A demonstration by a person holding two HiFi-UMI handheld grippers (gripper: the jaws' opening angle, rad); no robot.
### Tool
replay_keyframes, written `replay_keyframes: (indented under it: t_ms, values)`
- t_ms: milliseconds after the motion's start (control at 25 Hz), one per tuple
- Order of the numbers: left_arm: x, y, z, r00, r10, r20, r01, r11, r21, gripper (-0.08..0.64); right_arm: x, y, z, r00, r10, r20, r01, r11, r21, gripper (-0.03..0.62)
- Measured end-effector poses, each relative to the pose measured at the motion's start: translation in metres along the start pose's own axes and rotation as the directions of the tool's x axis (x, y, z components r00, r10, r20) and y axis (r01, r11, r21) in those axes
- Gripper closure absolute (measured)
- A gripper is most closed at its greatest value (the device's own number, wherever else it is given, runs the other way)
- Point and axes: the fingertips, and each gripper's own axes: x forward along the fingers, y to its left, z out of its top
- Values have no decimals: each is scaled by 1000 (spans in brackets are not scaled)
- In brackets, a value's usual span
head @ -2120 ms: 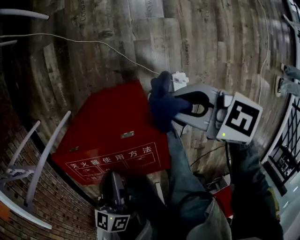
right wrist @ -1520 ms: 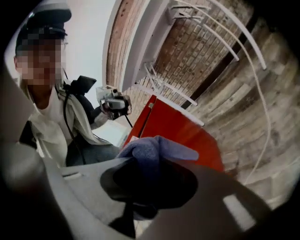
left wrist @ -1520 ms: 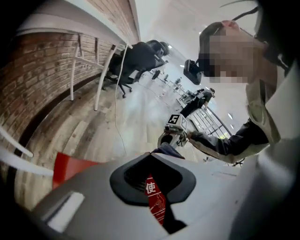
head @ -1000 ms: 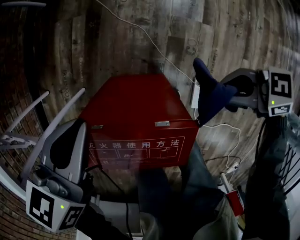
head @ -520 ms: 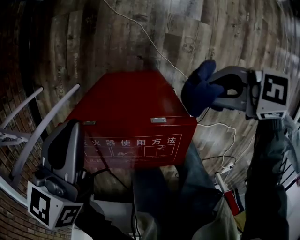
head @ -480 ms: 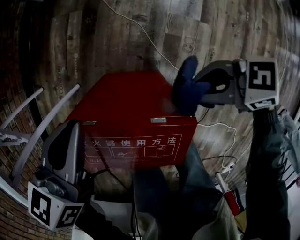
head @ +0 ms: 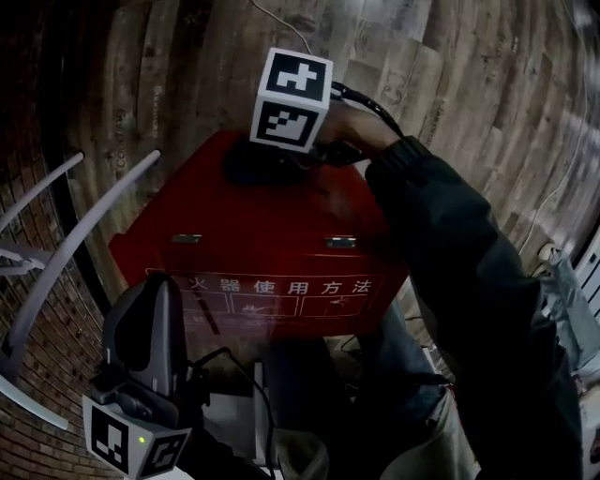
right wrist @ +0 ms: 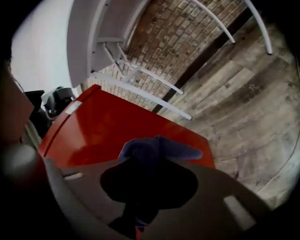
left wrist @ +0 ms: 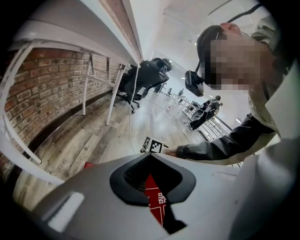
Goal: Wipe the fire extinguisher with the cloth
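Observation:
The red fire extinguisher box (head: 272,234) stands on the wooden floor, with white print on its front face. My right gripper (head: 279,152) reaches over the far part of its lid, and its marker cube (head: 292,98) hides most of the jaws. It is shut on a dark blue cloth (head: 246,167) that rests on the lid. In the right gripper view the cloth (right wrist: 157,149) bulges out past the jaw tips over the red lid (right wrist: 98,131). My left gripper (head: 165,286) hangs low in front of the box, shut and empty, with a sliver of the box (left wrist: 152,192) visible between its jaws.
White metal legs (head: 84,225) slant along the left, in front of a brick wall (head: 37,403). A thin cable (head: 281,21) crosses the floor behind the box. The person's legs (head: 375,394) stand right against the box front. An office chair (left wrist: 150,75) sits farther off.
My right gripper has swung left and down with the cloth, from beside the box's right corner onto the far part of the lid. The left gripper has drifted slightly right.

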Motion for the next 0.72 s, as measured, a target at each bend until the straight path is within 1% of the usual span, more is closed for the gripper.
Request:
replay_keyframes:
  t_ms: [120,200,240,360,400,440,480,520,560,600,640,680,720]
  values:
    - [-2,2,-11,1000,29,12,-29,998,-54,561,6,-32,-21,997,-63,-44,67,991,115,506]
    - [-6,-2,-21,999,34,3,-33,996,-81,561,-4,-30,-41,997,-58,-50,64,988,140,506]
    - [-8,-5,-27,999,32,-2,-32,995,-91,561,-13,-20,-51,998,-36,-45,42,989,141,506]
    - [-18,-14,-42,999,39,10,-37,992,-117,561,-52,33,-74,996,88,-2,-87,989,124,507]
    - [-22,-16,-47,999,49,17,-46,991,-128,561,-68,56,-78,992,126,24,-128,987,96,507]
    - [-28,-17,-53,998,61,25,-57,988,-142,561,-85,79,-78,987,150,64,-153,987,46,506]
    - [-33,-18,-58,997,75,37,-68,985,-157,561,-104,100,-75,981,152,124,-150,988,-20,506]
    - [-39,-19,-63,995,87,54,-76,982,-172,561,-124,120,-70,970,129,207,-114,990,-83,506]
    - [-45,-21,-66,993,96,74,-81,979,-186,561,-145,138,-64,949,89,303,-52,990,-128,506]
    - [-51,-23,-70,990,102,94,-82,977,-197,561,-162,156,-58,919,41,392,23,987,-158,506]
    - [-57,-26,-74,988,103,111,-78,975,-207,561,-173,173,-53,886,-12,464,108,978,-180,506]
    - [-62,-30,-78,987,98,126,-69,973,-218,561,-177,190,-49,852,-68,519,198,960,-199,506]
    - [-65,-33,-83,987,86,139,-53,972,-230,561,-177,206,-46,819,-127,560,290,933,-214,506]
